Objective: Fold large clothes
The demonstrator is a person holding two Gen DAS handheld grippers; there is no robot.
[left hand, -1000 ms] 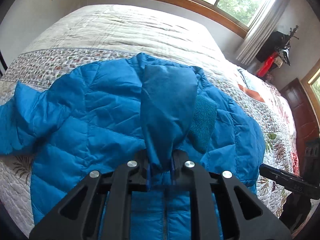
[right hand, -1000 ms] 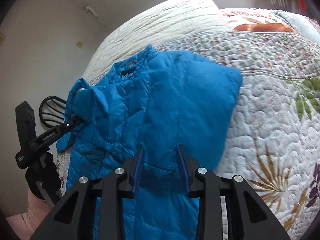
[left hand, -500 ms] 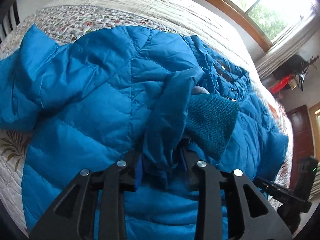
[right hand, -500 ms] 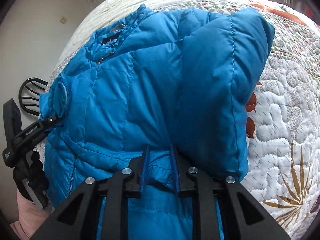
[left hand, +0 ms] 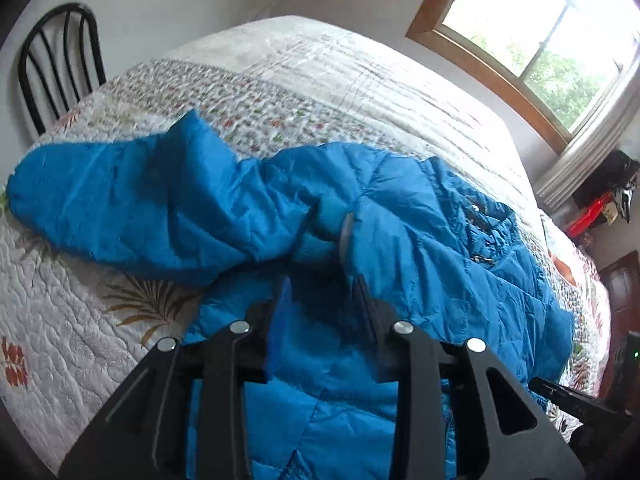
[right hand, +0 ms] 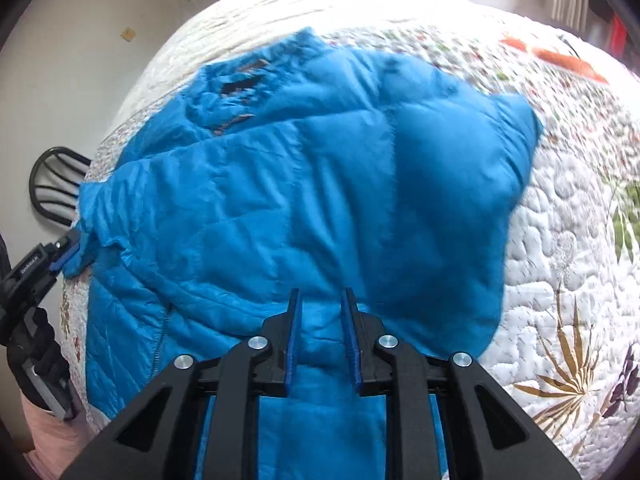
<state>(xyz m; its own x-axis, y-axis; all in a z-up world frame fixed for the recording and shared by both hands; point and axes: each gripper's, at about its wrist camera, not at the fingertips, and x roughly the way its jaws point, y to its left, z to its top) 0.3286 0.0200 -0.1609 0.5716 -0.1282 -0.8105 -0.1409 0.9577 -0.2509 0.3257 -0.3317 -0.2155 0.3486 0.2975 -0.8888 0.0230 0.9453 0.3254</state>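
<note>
You have a bed (left hand: 360, 80) in front of you, covered by a quilted white spread (right hand: 560, 240) printed with leaves and flowers. A blue puffer jacket (right hand: 320, 200) lies directly on it, one sleeve (left hand: 140, 208) stretched toward the bed's edge.

A home bedroom. A bed (left hand: 360, 92) under a floral quilt (right hand: 568, 240) fills both views; a wood-framed window (left hand: 532, 36) with a pale curtain (left hand: 588, 152) opens onto greenery; a black spindle-back chair (left hand: 60, 64) stands by a white wall; a dark wooden door (left hand: 622, 308) at right.
</note>
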